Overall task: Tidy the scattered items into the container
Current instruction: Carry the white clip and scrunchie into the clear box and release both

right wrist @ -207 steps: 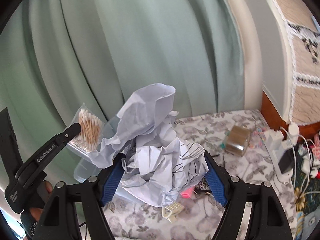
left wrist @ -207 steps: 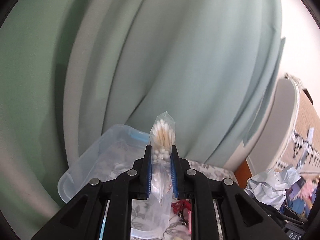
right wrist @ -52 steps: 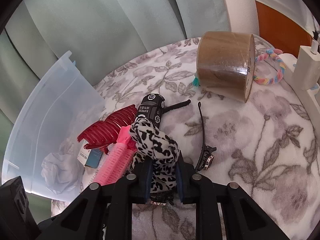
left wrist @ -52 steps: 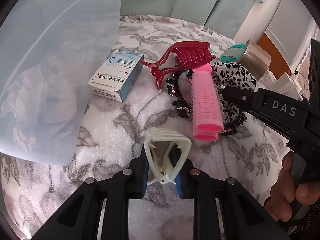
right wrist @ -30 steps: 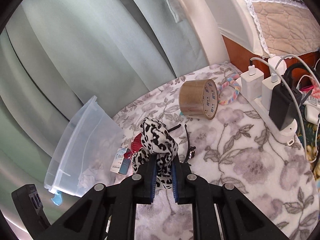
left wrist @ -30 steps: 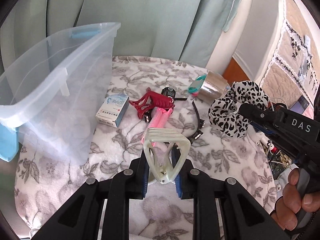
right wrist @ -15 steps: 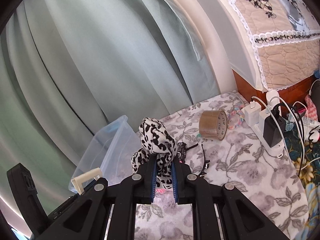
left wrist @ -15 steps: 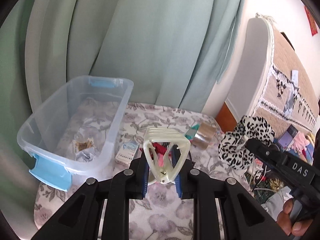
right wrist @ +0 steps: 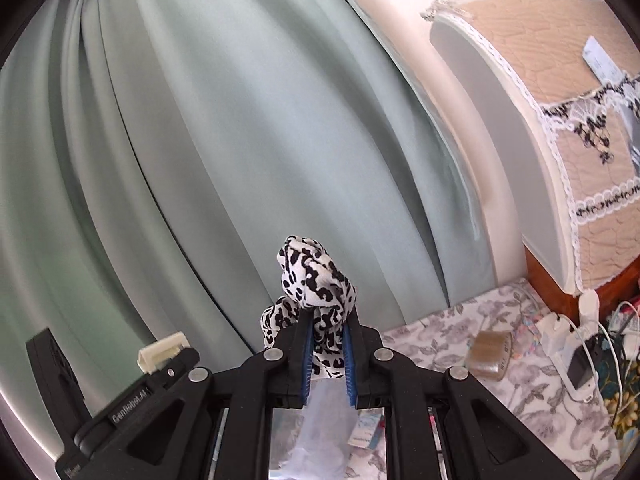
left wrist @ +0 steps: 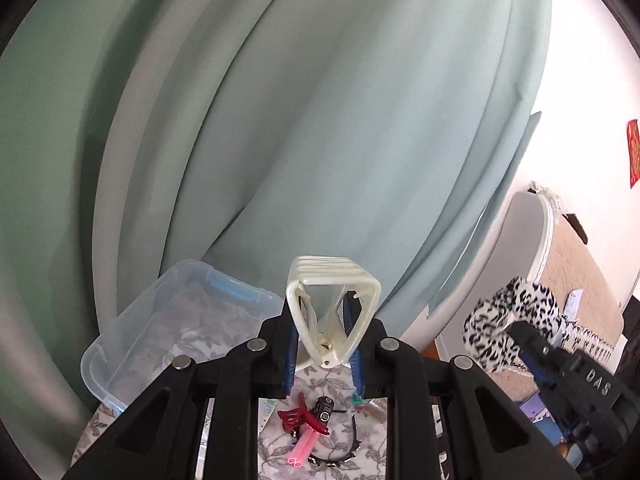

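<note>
Clear container (left wrist: pixel 132 344) open-topped at 9 o'clock of left gripper (left wrist: pixel 326 336), way in from above unobstructed; curtain (left wrist: pixel 320 140) close behind at 12; right gripper (left wrist: pixel 516 332) crowds 3 o'clock.

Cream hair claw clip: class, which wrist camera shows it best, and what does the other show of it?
The left wrist view: the cream hair claw clip stands centred in the left gripper, teeth and hinge plainly visible. The right wrist view shows only the clip's end at its lower left, above that gripper's body.
</note>
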{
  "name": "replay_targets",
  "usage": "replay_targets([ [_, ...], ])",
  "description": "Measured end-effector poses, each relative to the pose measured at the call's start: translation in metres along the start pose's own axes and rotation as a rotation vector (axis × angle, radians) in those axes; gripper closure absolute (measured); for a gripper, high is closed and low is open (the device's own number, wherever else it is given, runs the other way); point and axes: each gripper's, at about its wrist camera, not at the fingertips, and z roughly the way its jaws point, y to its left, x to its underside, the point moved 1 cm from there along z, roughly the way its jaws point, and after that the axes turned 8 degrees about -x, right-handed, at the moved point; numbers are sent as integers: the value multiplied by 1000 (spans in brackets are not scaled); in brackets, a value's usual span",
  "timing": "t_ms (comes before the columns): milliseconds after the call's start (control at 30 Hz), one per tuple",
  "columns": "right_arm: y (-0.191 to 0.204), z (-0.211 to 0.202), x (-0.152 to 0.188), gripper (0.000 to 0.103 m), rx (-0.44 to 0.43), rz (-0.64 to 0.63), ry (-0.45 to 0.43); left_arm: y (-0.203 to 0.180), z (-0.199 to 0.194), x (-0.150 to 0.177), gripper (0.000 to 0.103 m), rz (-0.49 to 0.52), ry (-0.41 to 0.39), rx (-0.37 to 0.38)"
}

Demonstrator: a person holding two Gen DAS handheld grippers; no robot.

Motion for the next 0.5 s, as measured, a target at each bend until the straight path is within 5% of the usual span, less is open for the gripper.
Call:
replay_targets([
  [167,31,12,9,89,-43,-40,-4,41,-4,11,81,-66,11,-50],
  [500,46,68,79,89,-40,-37,215,95,16,34,81,-190,95,-73],
])
